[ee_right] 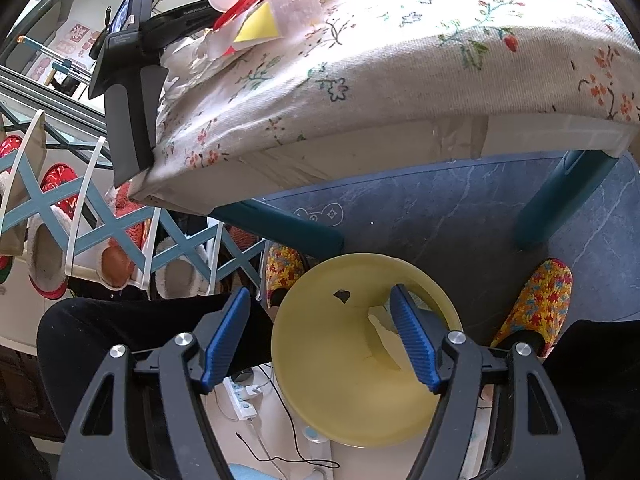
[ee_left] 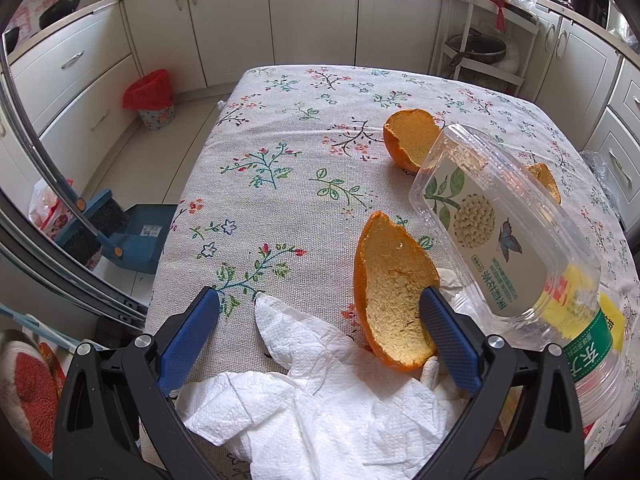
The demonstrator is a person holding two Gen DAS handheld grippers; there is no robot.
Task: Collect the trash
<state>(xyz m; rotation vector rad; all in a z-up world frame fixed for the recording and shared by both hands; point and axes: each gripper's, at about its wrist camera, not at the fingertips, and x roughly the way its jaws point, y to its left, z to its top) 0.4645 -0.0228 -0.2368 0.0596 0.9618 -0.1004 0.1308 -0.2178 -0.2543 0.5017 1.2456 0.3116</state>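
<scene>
Trash lies under my left gripper (ee_left: 320, 328), jaws apart: white tissue (ee_left: 320, 392) between them, an orange peel (ee_left: 394, 296) touching the right finger. My right gripper (ee_right: 320, 336) hangs apart above the yellow bin (ee_right: 340, 360).

The tablecloth (ee_left: 304, 168) is woven cloth, matt and a little rough. The tissue (ee_left: 320, 392) is soft embossed paper. The orange peel (ee_left: 394, 300) has a grainy, dry inside. The box (ee_left: 492, 216) is clear glossy plastic. The yellow bin (ee_right: 340, 360) looks smooth matt plastic.
</scene>
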